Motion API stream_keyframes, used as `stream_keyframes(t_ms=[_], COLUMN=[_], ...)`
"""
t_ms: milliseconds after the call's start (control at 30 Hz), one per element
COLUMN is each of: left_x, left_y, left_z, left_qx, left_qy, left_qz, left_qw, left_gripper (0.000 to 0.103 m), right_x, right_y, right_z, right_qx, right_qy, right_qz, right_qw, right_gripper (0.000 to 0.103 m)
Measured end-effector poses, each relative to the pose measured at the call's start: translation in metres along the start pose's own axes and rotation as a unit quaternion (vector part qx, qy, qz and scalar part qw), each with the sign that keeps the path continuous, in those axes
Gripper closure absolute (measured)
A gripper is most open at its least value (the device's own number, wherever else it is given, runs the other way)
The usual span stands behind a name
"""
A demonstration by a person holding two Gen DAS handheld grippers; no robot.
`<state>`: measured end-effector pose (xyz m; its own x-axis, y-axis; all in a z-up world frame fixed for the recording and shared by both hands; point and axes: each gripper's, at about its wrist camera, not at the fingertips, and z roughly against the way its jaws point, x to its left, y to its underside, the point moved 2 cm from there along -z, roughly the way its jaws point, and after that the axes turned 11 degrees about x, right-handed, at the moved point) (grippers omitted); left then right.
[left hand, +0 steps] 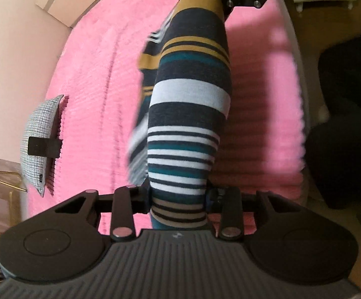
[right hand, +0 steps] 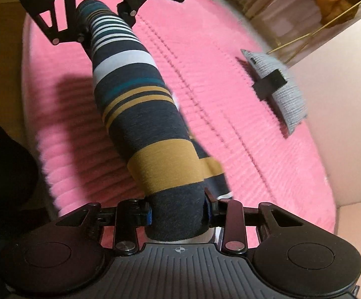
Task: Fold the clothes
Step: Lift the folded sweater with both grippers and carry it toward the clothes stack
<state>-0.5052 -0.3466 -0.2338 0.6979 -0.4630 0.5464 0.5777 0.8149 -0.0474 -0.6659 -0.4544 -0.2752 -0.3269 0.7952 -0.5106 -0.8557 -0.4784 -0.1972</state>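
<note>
Both tools clenched on striped garment, left tool and right tool at opposite ends; soft, light, sags between; best held by its ends.

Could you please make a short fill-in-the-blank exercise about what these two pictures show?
1. The striped knit garment is stretched between ____ grippers.
2. Under it lies a fluffy ribbed blanket of ____ colour.
3. The left gripper is ____ on one end of the garment; the right gripper grips the other end.
4. A small grey cushion rests ____ the blanket.

Missing words: two; pink; shut; on
</note>
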Motion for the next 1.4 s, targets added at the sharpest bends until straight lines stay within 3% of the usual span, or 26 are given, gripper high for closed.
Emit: stream_keyframes(t_ms=[200,367,667,900,1133,1267,1400], left_x=[0.063,0.104,0.162,0.194,0.224,0.237,0.248], left_y=[-0.017,-0.039,-0.089,-0.146,-0.252,-0.345,-0.454], left_z=[0.074,0.116,0.15,0.157,0.18,0.189,0.199], left_qx=[-0.008,-0.034,-0.109,-0.17,-0.24,-0.267,-0.286], left_qy=[0.074,0.108,0.062,0.044,0.029,0.01,-0.014], left_qz=[0.001,-0.006,-0.049,-0.11,-0.165,-0.173,-0.172], left_qw=[0.9972,0.9936,0.9908,0.9782,0.9561,0.9479,0.9426], left_gripper=[0.071,0.071,0.071,0.071,0.071,0.071,0.071], right_x=[-0.056,-0.092,-0.147,-0.184,-0.257,-0.311,-0.385], right_y=[-0.007,-0.002,0.012,0.053,0.145,0.217,0.311], right_z=[0.084,0.132,0.191,0.22,0.254,0.266,0.28], right_qx=[0.044,0.065,0.094,0.128,0.136,0.142,0.13], right_qy=[-0.064,-0.048,0.032,0.065,0.089,0.132,0.162], right_qz=[-0.001,-0.026,-0.092,-0.173,-0.256,-0.251,-0.246], right_qw=[0.997,0.996,0.991,0.974,0.953,0.948,0.947], right_gripper=[0.069,0.069,0.069,0.069,0.069,0.069,0.069])
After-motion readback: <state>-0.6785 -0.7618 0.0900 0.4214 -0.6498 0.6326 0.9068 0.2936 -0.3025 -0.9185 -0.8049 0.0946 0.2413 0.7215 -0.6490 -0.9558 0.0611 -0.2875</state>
